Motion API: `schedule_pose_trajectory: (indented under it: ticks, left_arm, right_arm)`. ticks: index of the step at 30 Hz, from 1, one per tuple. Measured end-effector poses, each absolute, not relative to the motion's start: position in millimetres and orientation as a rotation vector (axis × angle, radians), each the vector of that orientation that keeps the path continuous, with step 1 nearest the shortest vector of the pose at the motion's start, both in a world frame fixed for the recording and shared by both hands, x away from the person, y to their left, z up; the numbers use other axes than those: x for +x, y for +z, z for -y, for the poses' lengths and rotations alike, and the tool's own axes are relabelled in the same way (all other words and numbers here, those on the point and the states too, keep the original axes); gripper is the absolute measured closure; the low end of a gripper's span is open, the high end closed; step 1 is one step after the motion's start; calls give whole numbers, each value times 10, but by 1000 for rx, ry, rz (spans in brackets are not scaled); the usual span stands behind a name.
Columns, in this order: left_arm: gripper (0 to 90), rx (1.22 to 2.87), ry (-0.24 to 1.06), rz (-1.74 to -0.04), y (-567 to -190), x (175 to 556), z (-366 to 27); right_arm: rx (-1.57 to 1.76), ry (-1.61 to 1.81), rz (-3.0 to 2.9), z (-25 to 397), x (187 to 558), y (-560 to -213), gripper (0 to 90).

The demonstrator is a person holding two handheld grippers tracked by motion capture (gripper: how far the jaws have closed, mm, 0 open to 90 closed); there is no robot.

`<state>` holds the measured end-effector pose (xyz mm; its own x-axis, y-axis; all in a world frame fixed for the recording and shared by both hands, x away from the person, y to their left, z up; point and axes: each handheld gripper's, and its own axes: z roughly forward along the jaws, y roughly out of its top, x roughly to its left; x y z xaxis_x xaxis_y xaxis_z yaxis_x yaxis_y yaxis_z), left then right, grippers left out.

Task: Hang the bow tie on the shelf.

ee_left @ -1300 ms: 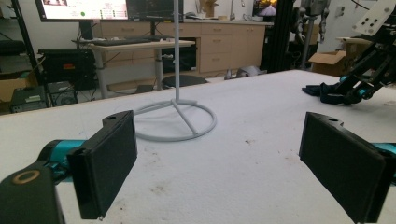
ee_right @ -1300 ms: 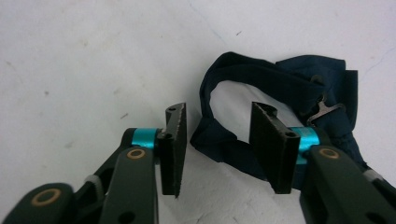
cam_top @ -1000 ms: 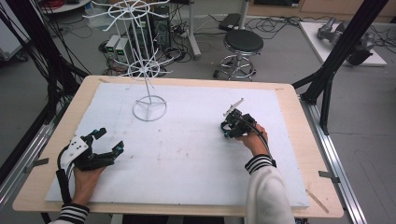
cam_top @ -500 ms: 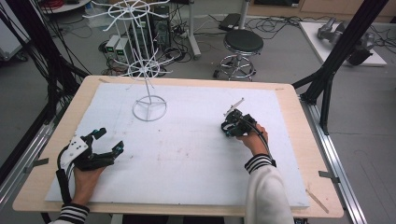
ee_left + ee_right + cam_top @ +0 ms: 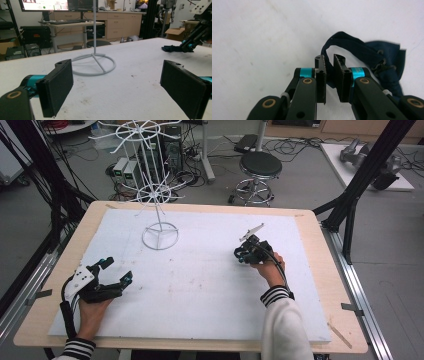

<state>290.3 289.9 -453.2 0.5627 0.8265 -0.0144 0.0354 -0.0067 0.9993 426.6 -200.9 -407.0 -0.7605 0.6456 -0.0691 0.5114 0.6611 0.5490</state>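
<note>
My left gripper point(image 5: 112, 272) rests at the near left corner of the white board point(image 5: 200, 290), its jaws spread wide with nothing between them, aimed across the board at the white wire stand point(image 5: 93, 65). Nothing has shifted in the last second: both hands sit where they were, so I judge the pick is still at the pinch, not yet the lift. Farther out, toward the right edge, my right gripper point(image 5: 329, 75) has its jaws nearly pressed together on the strap of a dark blue bow tie point(image 5: 372, 58); a narrow gap remains where the fabric passes between them, so the grip looks set but light. The bow tie lies flat on the board just beyond the jaws, its strap looping up and over their tips and its bow bunched to the right, the long axis running roughly from my jaws away toward the far right. Beyond all, the stand rises near the far left edge.
</note>
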Motion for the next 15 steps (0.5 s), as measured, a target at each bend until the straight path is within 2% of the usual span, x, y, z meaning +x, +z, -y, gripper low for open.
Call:
schedule_pose_trajectory:
  ticks: [15]
  left_arm:
    - [117, 1456, 738, -784, -4532, 2903, -2898]
  right_arm:
    - [1021, 1103, -2437, 2121, 4221, -3923, 811]
